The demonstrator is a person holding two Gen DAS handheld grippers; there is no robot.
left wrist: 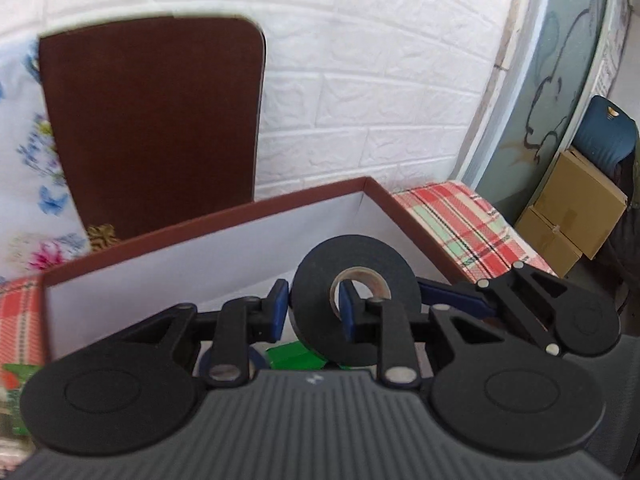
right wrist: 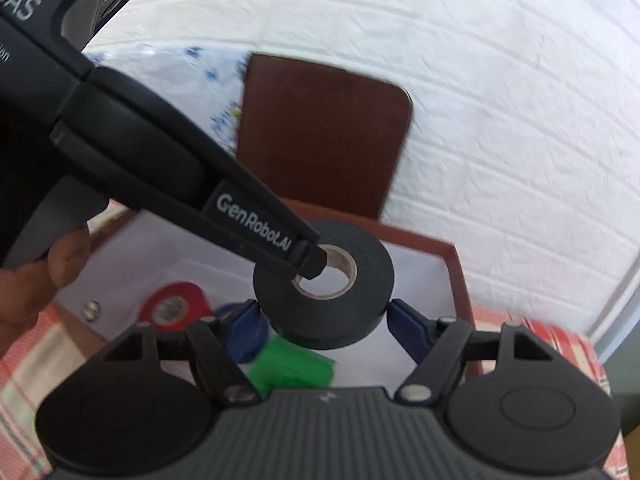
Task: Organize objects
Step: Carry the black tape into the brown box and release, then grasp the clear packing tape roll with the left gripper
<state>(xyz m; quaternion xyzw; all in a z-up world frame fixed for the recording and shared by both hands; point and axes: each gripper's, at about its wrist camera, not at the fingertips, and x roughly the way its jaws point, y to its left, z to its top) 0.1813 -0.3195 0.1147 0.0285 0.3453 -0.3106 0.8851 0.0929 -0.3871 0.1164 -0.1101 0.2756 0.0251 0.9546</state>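
Note:
A black tape roll [left wrist: 356,300] hangs over the open brown box [left wrist: 200,220] with white inner walls. My left gripper [left wrist: 314,310] is shut on the roll's wall, with one finger outside and one inside the core. In the right wrist view the roll [right wrist: 324,284] sits between the blue pads of my right gripper [right wrist: 324,320], which stands open around it. The left gripper's finger [right wrist: 308,258] reaches into the core from the upper left. In the box [right wrist: 456,280] lie a red tape roll [right wrist: 176,304], a blue roll [right wrist: 244,332] and a green object [right wrist: 296,368].
The box's brown lid [left wrist: 156,120] leans upright against the white brick wall behind it. A red plaid cloth [left wrist: 468,220] covers the table. Cardboard boxes [left wrist: 568,216] and a blue chair [left wrist: 608,132] stand at the far right. A floral cloth [left wrist: 28,160] hangs at left.

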